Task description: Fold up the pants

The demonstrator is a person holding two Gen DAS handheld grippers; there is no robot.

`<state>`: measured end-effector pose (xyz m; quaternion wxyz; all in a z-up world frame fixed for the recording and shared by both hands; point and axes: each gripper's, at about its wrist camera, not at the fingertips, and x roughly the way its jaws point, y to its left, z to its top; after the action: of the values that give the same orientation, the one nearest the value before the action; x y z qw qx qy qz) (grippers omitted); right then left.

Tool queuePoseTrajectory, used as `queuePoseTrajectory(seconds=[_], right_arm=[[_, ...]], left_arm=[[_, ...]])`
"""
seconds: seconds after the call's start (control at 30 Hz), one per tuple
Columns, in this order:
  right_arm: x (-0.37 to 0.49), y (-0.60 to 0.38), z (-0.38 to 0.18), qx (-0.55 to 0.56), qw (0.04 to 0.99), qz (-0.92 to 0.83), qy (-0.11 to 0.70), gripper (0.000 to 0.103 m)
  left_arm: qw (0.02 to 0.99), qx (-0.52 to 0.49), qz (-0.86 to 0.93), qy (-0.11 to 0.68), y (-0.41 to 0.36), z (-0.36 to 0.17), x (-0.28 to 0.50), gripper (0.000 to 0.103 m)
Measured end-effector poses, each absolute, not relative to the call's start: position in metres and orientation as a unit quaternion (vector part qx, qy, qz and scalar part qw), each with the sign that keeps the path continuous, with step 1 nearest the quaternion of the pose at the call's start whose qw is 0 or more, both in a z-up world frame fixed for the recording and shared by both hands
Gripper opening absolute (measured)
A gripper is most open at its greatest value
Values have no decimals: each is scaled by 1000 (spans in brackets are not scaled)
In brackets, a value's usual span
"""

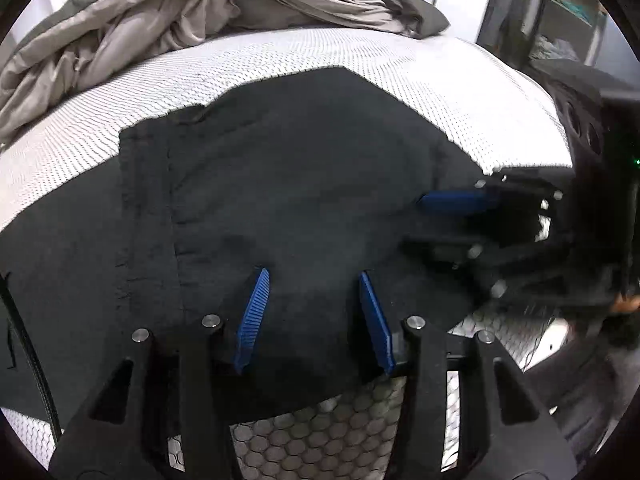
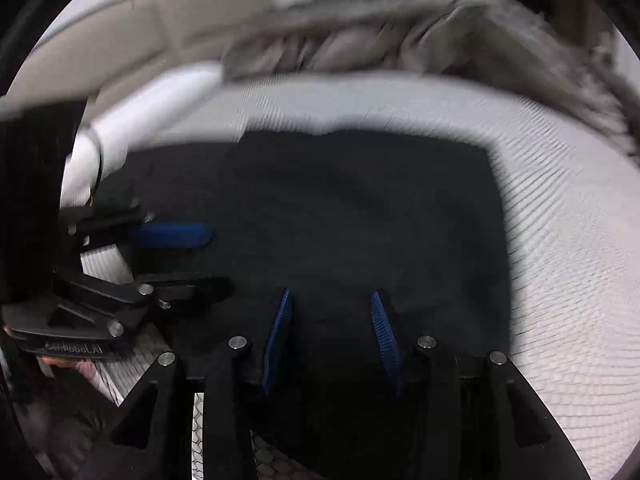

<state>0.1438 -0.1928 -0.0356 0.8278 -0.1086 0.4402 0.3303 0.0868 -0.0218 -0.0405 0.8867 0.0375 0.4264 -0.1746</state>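
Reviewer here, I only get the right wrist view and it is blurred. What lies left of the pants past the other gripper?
Observer: In the left wrist view the black pants spread further left, with a stitched band running down them.
Reviewer: Is the left gripper holding cloth?
Observer: No, the left gripper hangs open over the pants, nothing pinched between its blue fingers.
Reviewer: Anything beyond the bed?
Observer: A shelf stands past the mattress at the far right.
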Motion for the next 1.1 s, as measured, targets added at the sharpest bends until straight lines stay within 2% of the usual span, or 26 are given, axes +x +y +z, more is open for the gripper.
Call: queuePoseTrajectory(seconds=[0.13,0.2,0.33,0.43,0.47,0.53,0.57,0.67,0.73,0.8,0.93,1.03,1.07,1.1], right_arm=[[144,-239,-38,-148,851,262,431,41],[147,-269,-37,-147,860,215,438,53],[148,-322,-23,-8,849,276,451,53],[160,-332,-34,93,814,316,479,51],[162,-332,-42,110,804,312,494,46],[167,-327,-49,129,798,318,496,17],[167,-324,-45,123,800,318,494,8],[150,-320,-17,87,828,326,448,6],[146,-316,-24,55,829,310,463,6],[146,-310,-42,-2,821,287,493,8],[131,-328,-13,20,849,289,442,15],[126,-334,0,40,863,288,412,37],[133,-325,1,40,865,291,408,48],[138,-315,3,38,865,294,405,52]], left_arm=[[880,23,-190,435,6,-40,77,44],[881,19,-187,434,16,-37,70,44],[889,-2,-185,419,28,-24,69,46],[888,-4,-171,427,27,-26,76,47],[887,-5,-166,431,25,-28,79,47],[888,-2,-161,430,21,-29,81,47],[889,1,-159,429,19,-29,82,47],[888,6,-160,430,14,-32,83,48],[888,15,-158,432,10,-34,83,48],[889,30,-155,430,7,-34,81,50],[889,-5,-153,432,21,-25,80,50],[900,-51,-122,415,51,-9,76,50],[905,-63,-107,407,61,-4,73,55],[910,-84,-83,397,79,2,70,67]])
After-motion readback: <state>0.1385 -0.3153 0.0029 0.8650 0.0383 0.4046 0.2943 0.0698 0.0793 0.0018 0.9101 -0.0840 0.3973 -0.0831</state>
